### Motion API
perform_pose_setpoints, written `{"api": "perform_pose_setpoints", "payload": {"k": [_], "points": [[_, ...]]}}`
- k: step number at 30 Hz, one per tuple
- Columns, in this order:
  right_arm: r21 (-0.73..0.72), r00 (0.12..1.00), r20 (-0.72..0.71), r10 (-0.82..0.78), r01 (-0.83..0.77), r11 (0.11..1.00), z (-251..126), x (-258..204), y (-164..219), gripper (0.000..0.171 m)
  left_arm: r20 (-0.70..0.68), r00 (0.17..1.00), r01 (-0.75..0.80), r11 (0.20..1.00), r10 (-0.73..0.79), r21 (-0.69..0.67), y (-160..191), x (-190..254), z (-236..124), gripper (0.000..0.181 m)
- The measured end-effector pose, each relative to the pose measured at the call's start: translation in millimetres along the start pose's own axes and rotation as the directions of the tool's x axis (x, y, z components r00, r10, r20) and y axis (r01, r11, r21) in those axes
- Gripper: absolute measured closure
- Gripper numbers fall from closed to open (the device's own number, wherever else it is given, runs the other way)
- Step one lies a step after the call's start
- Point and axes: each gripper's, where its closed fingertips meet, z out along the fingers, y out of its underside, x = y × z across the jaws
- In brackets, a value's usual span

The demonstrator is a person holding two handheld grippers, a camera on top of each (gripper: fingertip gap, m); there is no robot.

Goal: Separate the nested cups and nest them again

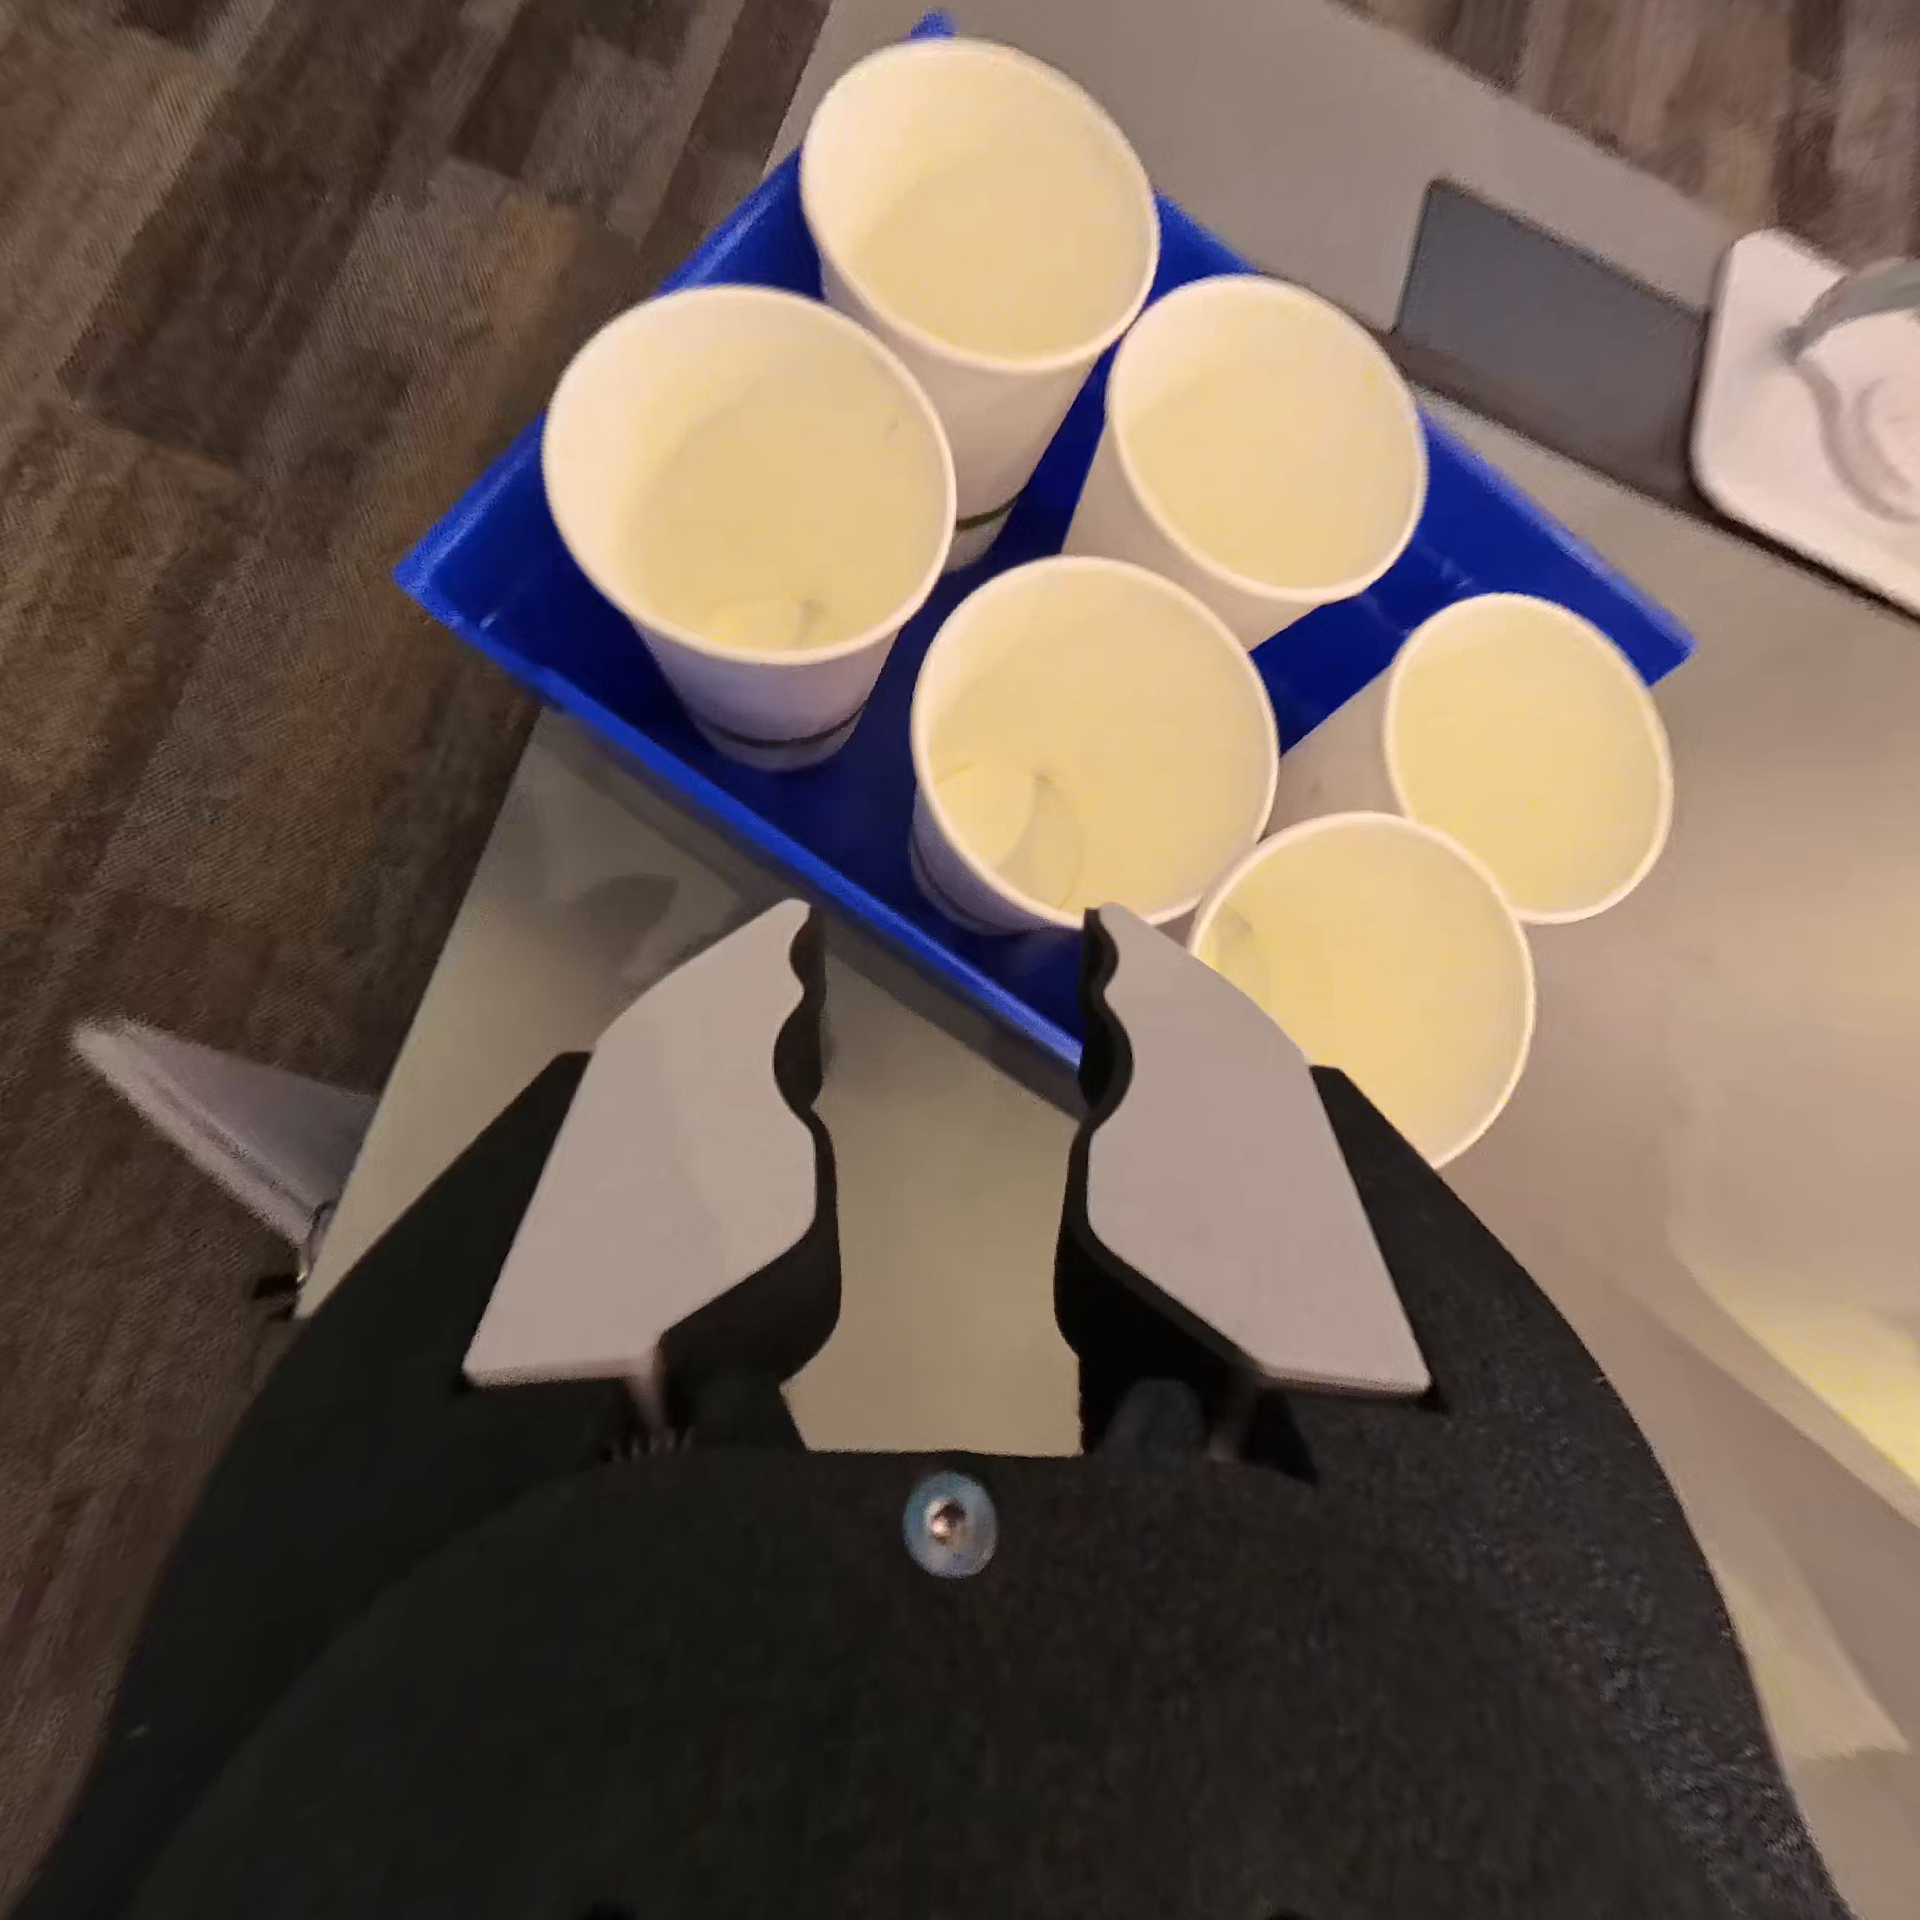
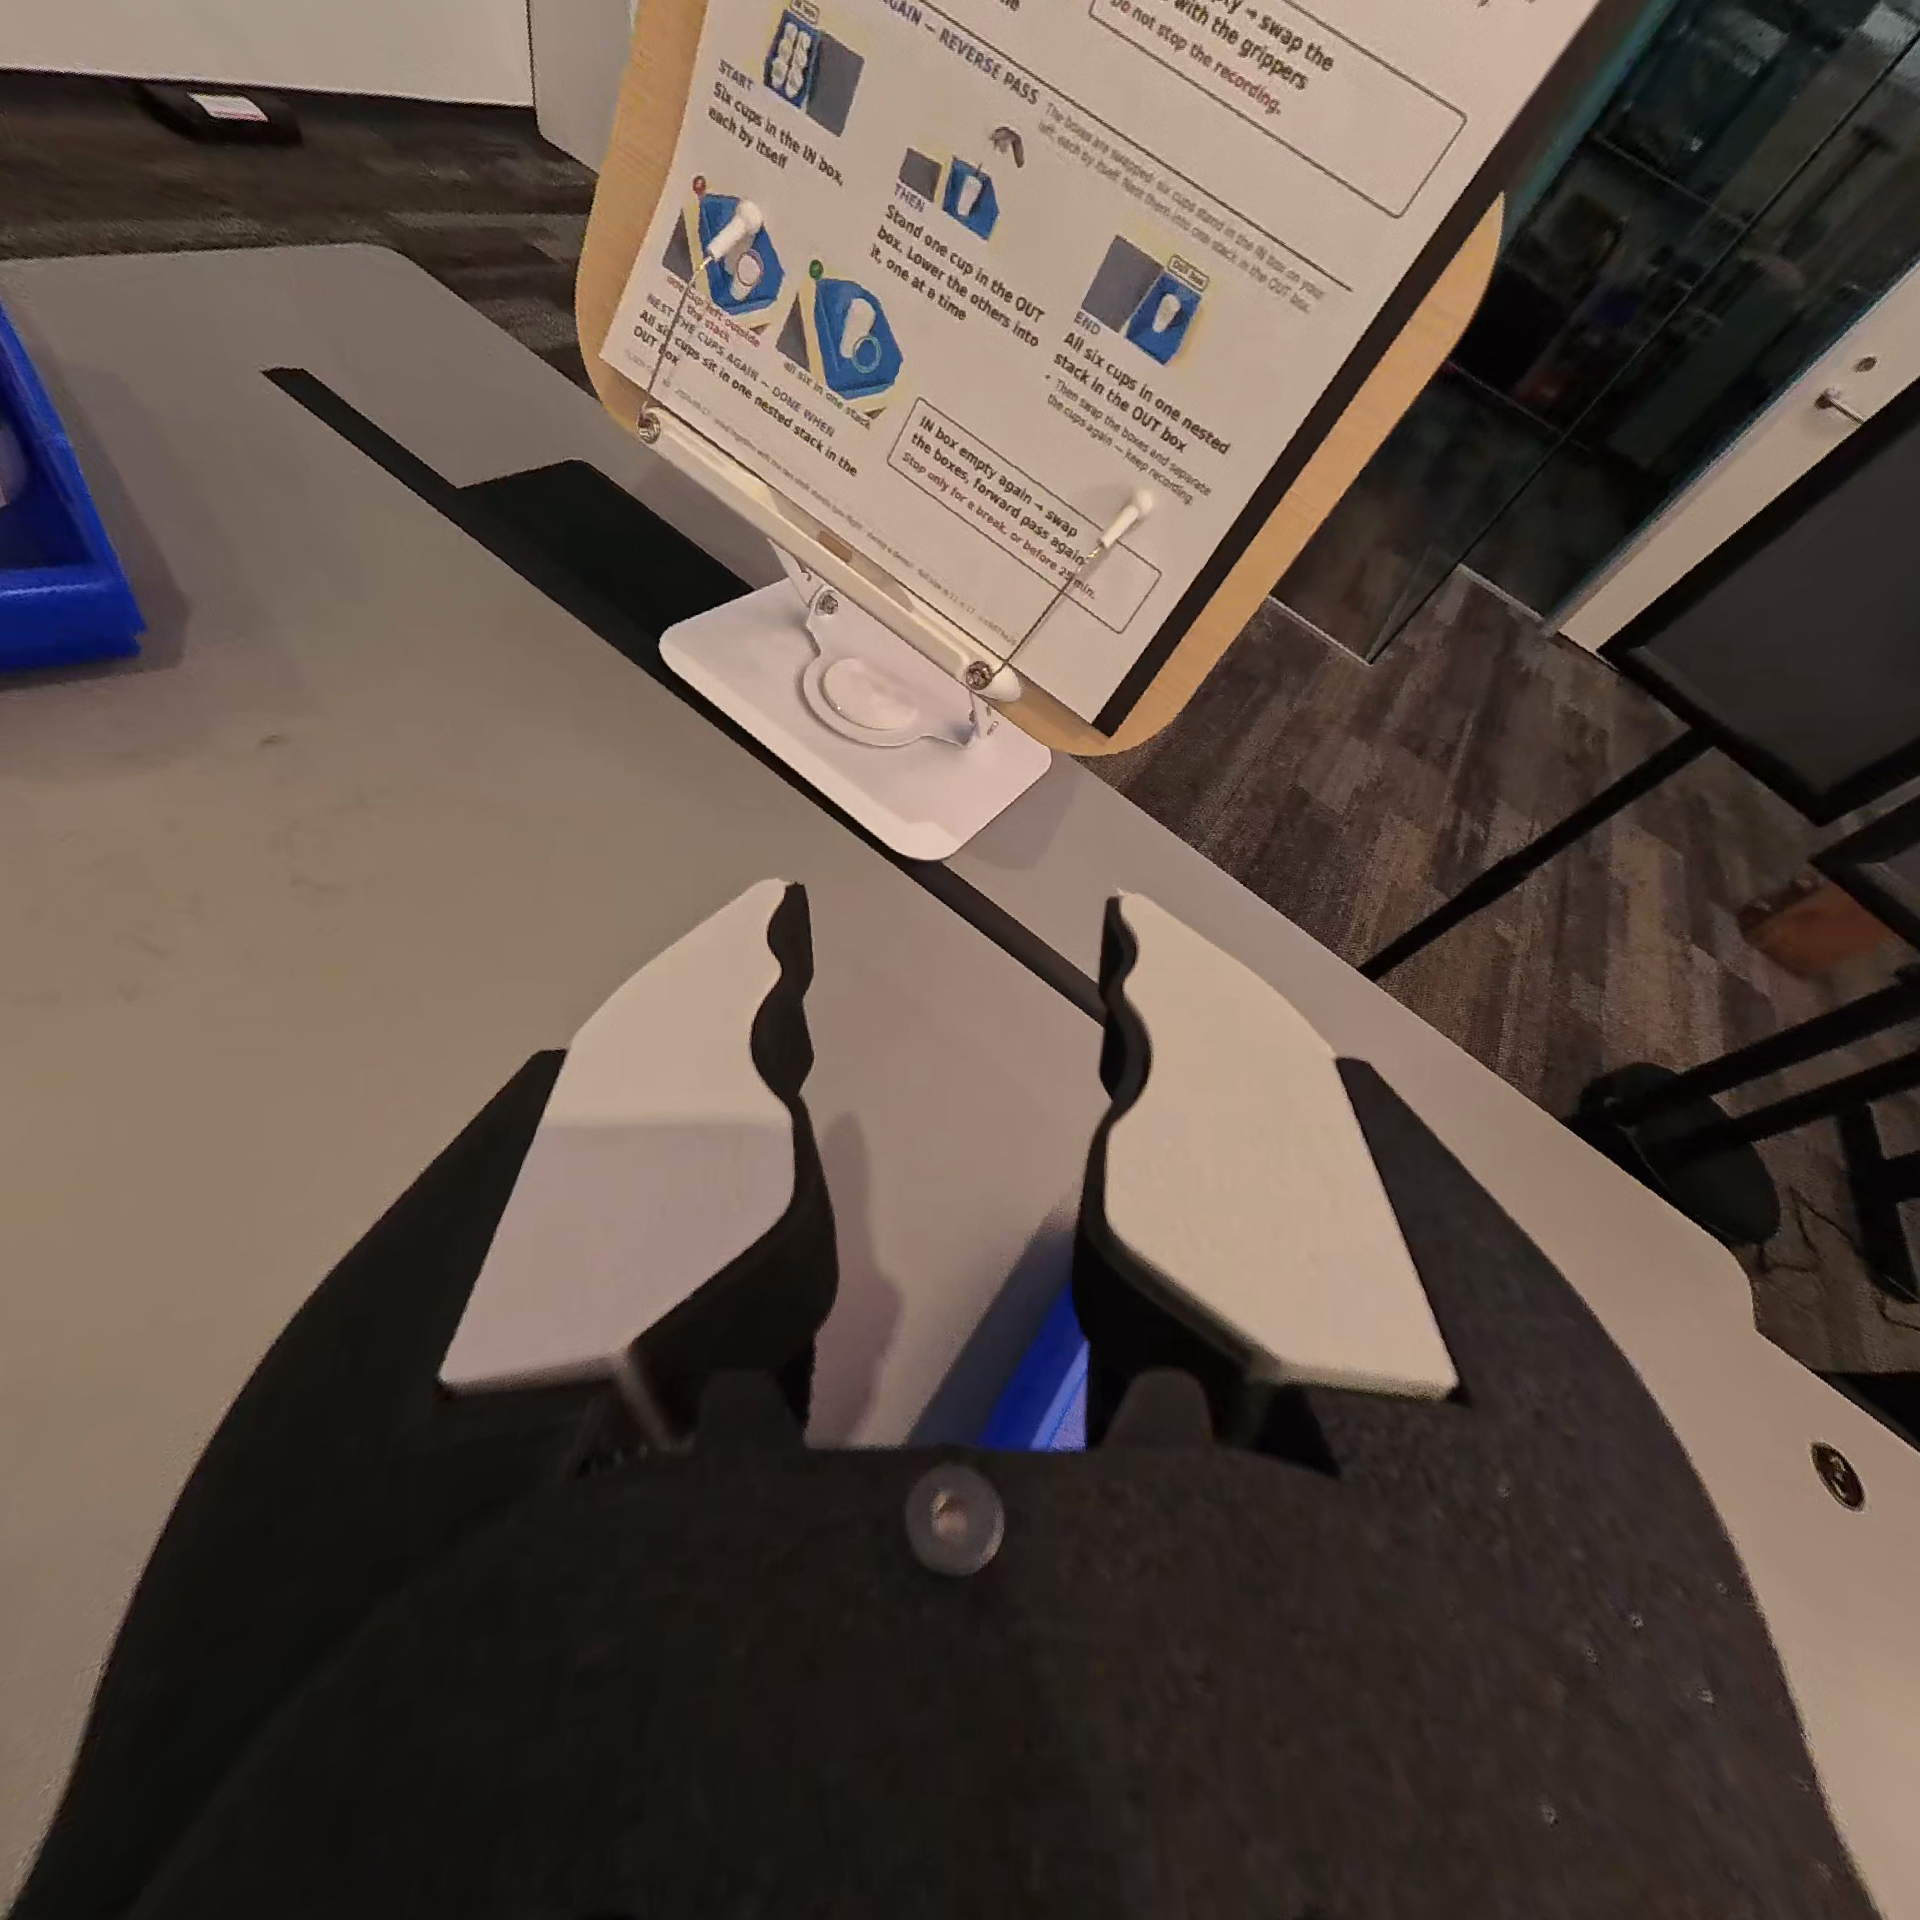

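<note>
Six separated paper cups point(image 1: 1091, 743) stood ahead of the empty, parted left gripper point(image 1: 951, 935).

The cups looked light, thin-walled and easily crushed; a gentle grip at the rim was advisable. All six seemed to sit in the blue box point(image 1: 488, 603), each empty. The right gripper point(image 2: 951, 899) was parted, empty, facing away.

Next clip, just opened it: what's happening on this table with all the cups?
A person holds two handheld grippers over a grey table. Six white paper cups stand upright and separate in and around a blue bin; the two nearest the right edge may sit outside it, hard to tell. The left gripper hovers open and empty near the closest cup. The right gripper is open and empty too, pointed at an instruction sheet on a white stand. No cup is held.
</note>
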Motion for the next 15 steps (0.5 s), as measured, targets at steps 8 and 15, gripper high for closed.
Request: {"api": "perform_pose_setpoints", "payload": {"k": [8,15], "points": [[0.085,0.988,0.118,0.096,-0.106,0.991,-15,-4,-11,0.120,0.142,0.989,0.063,0.991,-0.046,-0.119,32,4,7,0.133],[0.057,0.993,0.091,0.081,-0.087,0.995,-25,12,-4,0.116,0.155,0.967,0.227,0.958,-0.200,-0.178,37,24,24,0.135]]}}
